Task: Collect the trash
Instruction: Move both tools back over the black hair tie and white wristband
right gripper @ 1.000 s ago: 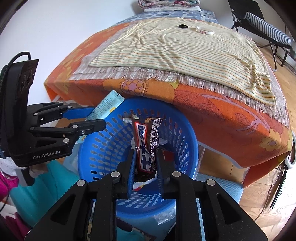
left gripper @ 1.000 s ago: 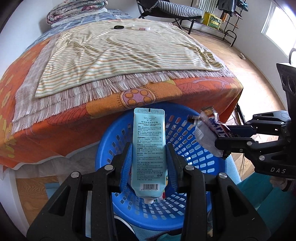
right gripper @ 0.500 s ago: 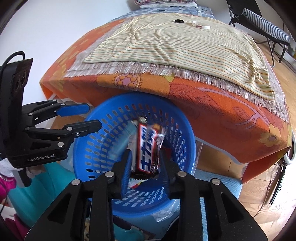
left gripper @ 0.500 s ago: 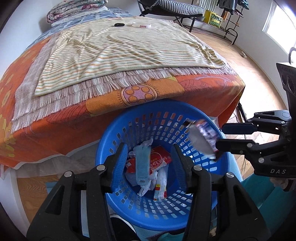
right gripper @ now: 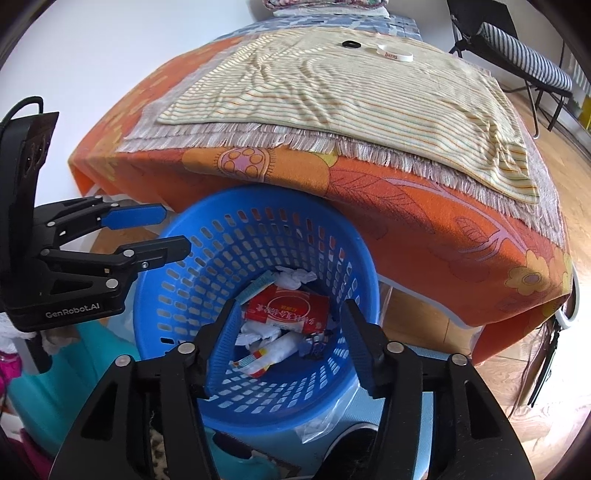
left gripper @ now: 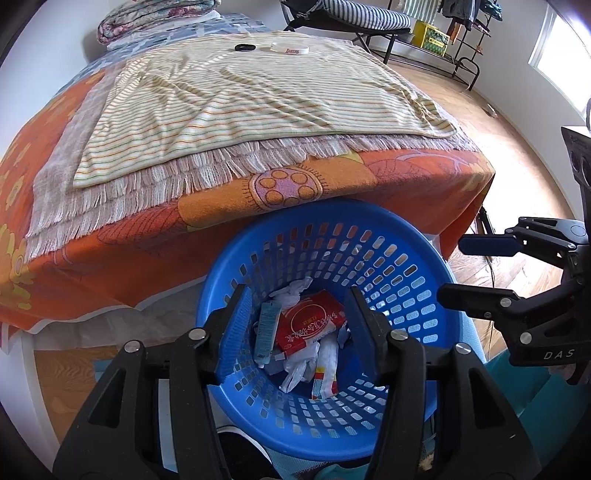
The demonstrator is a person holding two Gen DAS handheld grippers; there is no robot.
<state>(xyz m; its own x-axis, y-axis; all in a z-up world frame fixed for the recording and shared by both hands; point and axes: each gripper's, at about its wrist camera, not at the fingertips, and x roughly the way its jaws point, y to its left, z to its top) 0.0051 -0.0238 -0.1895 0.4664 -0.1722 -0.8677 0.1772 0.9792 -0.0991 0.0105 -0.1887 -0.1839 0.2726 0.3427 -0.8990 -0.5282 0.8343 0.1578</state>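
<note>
A blue plastic basket (left gripper: 388, 236) stands against the bed's edge and also shows in the right wrist view (right gripper: 207, 221). Inside lie a red box (left gripper: 310, 325), a light blue cream tube (left gripper: 266, 332), white crumpled wrappers (left gripper: 325, 354) and a dark snack wrapper (right gripper: 314, 345). My left gripper (left gripper: 297, 301) is open and empty above the basket; from the right wrist view it (right gripper: 166, 232) hovers at the basket's left rim. My right gripper (right gripper: 290, 314) is open and empty above the basket, and it shows at the right in the left wrist view (left gripper: 454, 269).
An orange flowered bedspread (left gripper: 110, 251) with a striped fringed towel (left gripper: 240, 96) covers the bed behind the basket. A white wristband (left gripper: 289, 47) and a black ring (left gripper: 245, 47) lie at the towel's far end. A striped chair (left gripper: 362, 14) and wooden floor (left gripper: 517, 147) are at the right.
Both grippers opened. The cream tube dropped from the left gripper and the snack wrapper dropped from the right gripper into the basket, where both now lie.
</note>
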